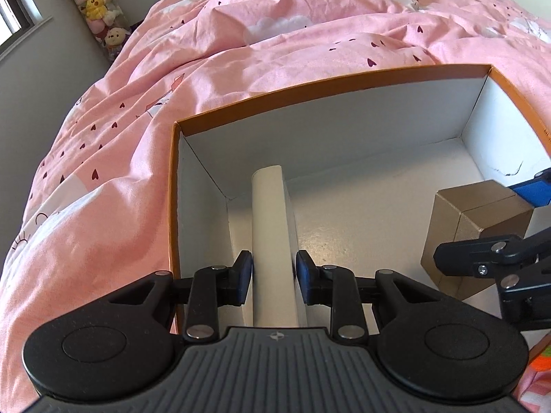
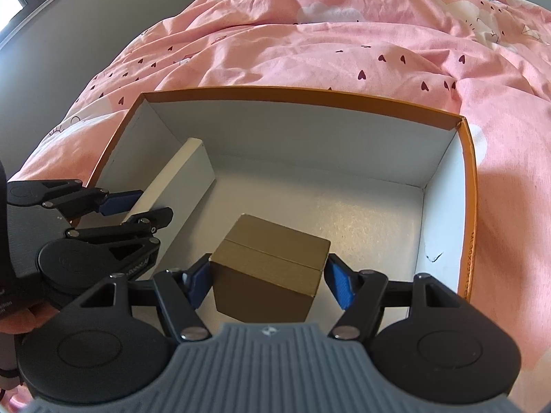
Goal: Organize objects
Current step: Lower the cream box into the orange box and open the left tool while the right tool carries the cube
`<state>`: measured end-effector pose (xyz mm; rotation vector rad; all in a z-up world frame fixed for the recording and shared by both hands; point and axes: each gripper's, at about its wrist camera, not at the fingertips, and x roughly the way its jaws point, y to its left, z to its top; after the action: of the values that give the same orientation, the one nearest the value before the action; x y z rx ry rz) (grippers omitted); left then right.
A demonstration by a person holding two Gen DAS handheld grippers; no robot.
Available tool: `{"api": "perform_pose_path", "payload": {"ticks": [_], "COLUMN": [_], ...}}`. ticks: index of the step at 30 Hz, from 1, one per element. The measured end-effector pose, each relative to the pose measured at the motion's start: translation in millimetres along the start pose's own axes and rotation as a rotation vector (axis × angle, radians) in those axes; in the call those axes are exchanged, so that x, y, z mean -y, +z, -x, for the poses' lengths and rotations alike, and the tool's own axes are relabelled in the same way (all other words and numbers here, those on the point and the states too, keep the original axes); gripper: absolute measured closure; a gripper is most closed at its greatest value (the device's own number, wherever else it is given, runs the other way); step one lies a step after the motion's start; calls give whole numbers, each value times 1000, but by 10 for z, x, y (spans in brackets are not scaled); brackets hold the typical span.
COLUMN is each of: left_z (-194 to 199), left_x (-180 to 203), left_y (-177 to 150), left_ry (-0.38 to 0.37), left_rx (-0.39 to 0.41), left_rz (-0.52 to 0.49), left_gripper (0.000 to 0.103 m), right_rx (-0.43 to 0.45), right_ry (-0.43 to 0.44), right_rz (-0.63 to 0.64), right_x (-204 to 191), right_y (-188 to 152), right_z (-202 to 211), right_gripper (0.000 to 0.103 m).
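The box (image 2: 470,206), orange outside and white inside, lies open on a bed under a pink quilt (image 1: 103,158). Its walls stand high on all visible sides; most of the floor toward the box's far wall and right wall is bare. The left gripper (image 1: 273,272) has its fingers clamped on a slim white carton (image 1: 272,234), which stands on edge along the box's left wall with a narrow gap beside that wall. The right gripper (image 2: 268,277) has its fingers pressed on both sides of a brown cube (image 2: 272,268), near the box's near side, tilted and set apart from the right wall. The cube has a matt golden-brown face and a seam across its top. The carton is plain, long and thin
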<state>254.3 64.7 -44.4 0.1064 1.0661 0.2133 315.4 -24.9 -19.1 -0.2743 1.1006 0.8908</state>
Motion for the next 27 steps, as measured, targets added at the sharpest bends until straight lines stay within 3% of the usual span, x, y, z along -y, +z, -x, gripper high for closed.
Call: {"api": "perform_pose_path", "payload": {"ticks": [5,10,15,18,21,24,27], "left_z": [17,34,26,1,-33,-47,-64], "left_x": [-155,-305,-388,-346,-310,-313,-260], "left_y": [41,85,170,190,182,168,172], "left_ry": [-187,-264,-266,-226,-192,-167,-161], "left_rx": [-43,-58,-106,-124,-141,-149,-167], "left_rz": [75,122,98,57,32,24,-5], "left_gripper": [72,72,72,72,81,81,88], "right_rx": [0,7,5,4,6,9,0], "right_ry": [6,18,29,37,46,54,52], "right_rz": [-2,1,2,0,-7,-12,-7], "right_x": [16,25,60,82,111,142,167], "right_y": [5,-6,-12,-9,-11,-22,-32], "right_z": [-6,10,15,8,6,11,-23], "right_gripper": [33,33,33,33,33,33,33]}}
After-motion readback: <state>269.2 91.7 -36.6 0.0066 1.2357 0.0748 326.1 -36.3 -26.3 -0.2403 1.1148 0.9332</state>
